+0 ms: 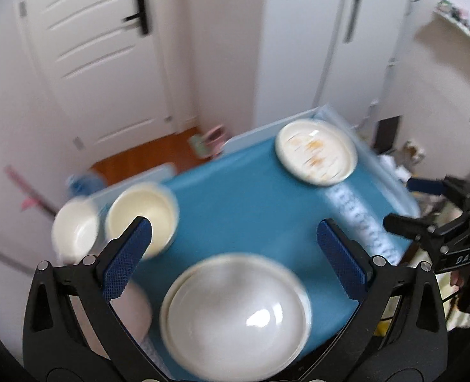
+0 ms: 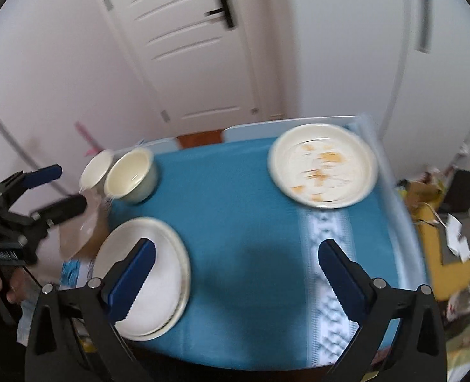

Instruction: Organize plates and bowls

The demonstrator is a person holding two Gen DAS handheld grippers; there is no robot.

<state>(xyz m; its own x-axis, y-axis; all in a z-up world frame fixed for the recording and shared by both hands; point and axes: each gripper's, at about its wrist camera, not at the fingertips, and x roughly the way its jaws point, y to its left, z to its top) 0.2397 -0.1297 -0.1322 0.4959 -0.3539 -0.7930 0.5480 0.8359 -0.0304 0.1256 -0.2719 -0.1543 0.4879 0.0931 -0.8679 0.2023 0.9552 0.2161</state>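
Your left gripper (image 1: 235, 232) and right gripper (image 2: 236, 253) both hang above the table (image 2: 235, 222) with jaws spread wide and nothing between them. A blue cloth (image 1: 241, 210) with a pale patterned band covers the top. Behind it stand a white door (image 2: 187, 47) with a dark handle and a white cupboard (image 2: 394, 47); clutter lies on the floor at the right. No object blocks the dishes. A stack of plain white plates (image 2: 146, 273) sits at the near left edge, directly beneath your left gripper. Two cream bowls (image 2: 133, 175) stand side by side at the far left corner. A plate with orange markings (image 2: 322, 165) lies alone at the far right. Both views are motion-blurred.
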